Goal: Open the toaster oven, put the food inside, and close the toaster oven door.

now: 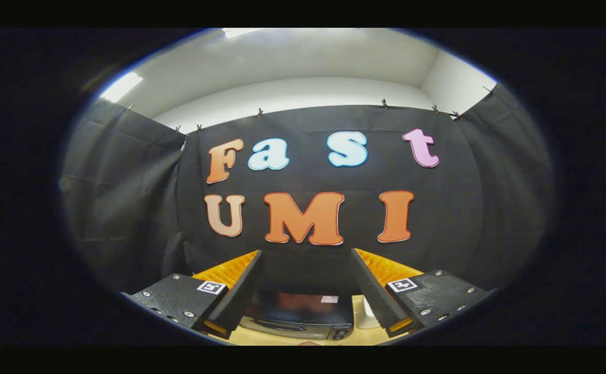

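Tool: the tool [305, 270] is spread wide, released, nothing between its fingers [240, 291], which sit low in the frame.
Toaster oven: the toaster oven [298, 311] lies at the bottom centre of the frame, seen between and below the fingers, black, door closed.
Desk: pale wooden desk [357, 332] under the oven.
Backdrop: black cloth wall [126, 197] across the middle.

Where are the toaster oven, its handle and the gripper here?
toaster oven [298, 306]: gripper view, dark glass door, between the fingers.
handle [282, 325]: gripper view, bar's middle.
gripper [305, 291]: gripper view, midway between open fingers.
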The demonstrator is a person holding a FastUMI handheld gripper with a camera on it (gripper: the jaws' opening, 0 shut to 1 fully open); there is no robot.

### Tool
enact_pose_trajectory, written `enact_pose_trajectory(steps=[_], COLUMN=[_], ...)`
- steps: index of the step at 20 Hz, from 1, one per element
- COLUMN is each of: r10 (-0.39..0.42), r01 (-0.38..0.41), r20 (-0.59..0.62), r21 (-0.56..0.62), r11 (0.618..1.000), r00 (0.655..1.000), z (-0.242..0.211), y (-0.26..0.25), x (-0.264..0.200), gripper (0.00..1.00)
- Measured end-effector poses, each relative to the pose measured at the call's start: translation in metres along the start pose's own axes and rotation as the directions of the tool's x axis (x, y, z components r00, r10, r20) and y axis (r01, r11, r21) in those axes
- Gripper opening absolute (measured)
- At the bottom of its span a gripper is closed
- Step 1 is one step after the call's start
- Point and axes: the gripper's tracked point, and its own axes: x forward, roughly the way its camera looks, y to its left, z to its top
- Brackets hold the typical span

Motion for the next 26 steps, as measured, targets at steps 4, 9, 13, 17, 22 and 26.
enact_pose_trajectory(steps=[4,9,13,17,22,26], r10=[-0.002,-0.010,-0.006,-0.010,-0.013,-0.016], r01=[0.005,0.017,0.015,0.018,0.021,0.022], r20=[0.057,0.077,0.100,0.095,0.086,0.078], r21=[-0.053,-0.083,-0.088,-0.083,-0.090,-0.086], r11=[0.999,0.996,0.996,0.996,0.996,0.996], r00=[0.998,0.997,0.995,0.995,0.996,0.997], z=[0.020,0.025,0.031,0.028,0.023,0.019], y=[-0.002,0.000,0.001,-0.001,-0.001,-0.002], x=[-0.003,-0.003,-0.005,-0.005,-0.003,-0.002], gripper=[0.97,0.97,0.97,0.97,0.97,0.97])
